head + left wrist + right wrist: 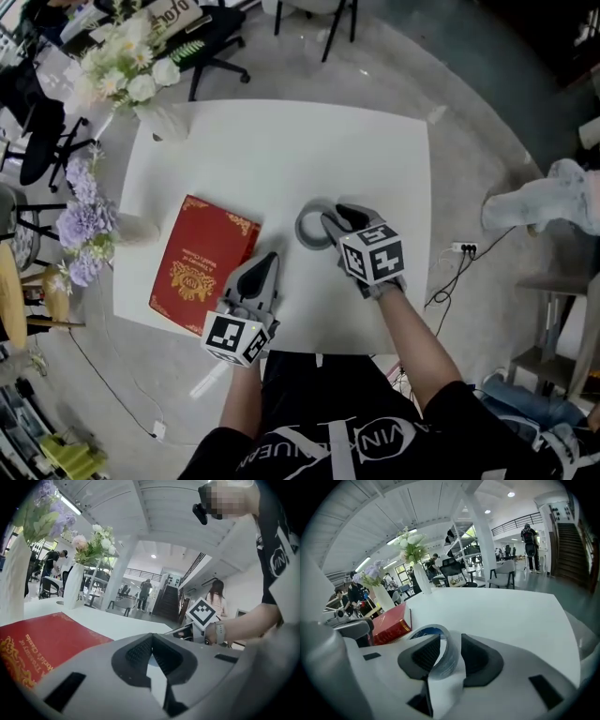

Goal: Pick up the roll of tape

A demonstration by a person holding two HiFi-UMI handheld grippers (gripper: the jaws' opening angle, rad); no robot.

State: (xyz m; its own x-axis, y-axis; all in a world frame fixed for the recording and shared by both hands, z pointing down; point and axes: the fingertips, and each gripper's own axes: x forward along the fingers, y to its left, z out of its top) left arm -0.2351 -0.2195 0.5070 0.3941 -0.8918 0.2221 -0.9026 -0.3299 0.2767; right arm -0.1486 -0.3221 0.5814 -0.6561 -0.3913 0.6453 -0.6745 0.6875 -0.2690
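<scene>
Two tools (266, 261) (332, 218), one tape roll (301, 229), one book (202, 264)

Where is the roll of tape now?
In the head view, the roll of tape lies on the table right of the red book, its rim between the open jaws of the right tool.

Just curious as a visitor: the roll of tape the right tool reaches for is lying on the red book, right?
Not quite. The roll of tape lies on the white table, beside the red book, as the head view shows. The right tool does reach for it.
</scene>
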